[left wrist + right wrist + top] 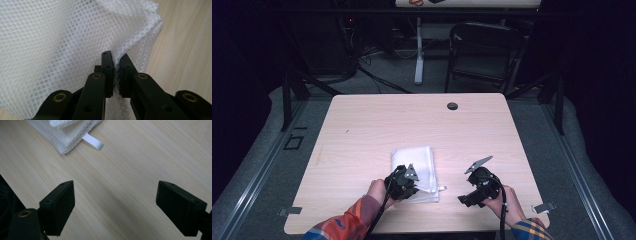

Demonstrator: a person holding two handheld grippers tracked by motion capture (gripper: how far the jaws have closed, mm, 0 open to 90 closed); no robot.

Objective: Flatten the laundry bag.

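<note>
Closest to the high camera are the person's two plaid sleeves, coming in at six o'clock over the near edge of the wooden table. Each hand holds a black gripper. The left gripper sits at about seven o'clock from the middle of the table, right on the near edge of a folded white cloth. In the left gripper view its jaws are squeezed together on a pinch of the cloth, which has a bumpy, honeycomb weave. The cloth bunches up and lifts a little around the jaws, so it looks like the grip is there to pull a layer up or fold it over. The right gripper is at about five o'clock, well apart from the cloth, resting low by the table. Its jaws are spread wide with nothing between them, just bare wood below. In the right gripper view, the corner of the cloth shows at eleven o'clock, with a small white tag sticking out of its edge. I think this hand waits, ready to grab that free corner. A small dark round hole cover sits at twelve o'clock, far from the work.
</note>
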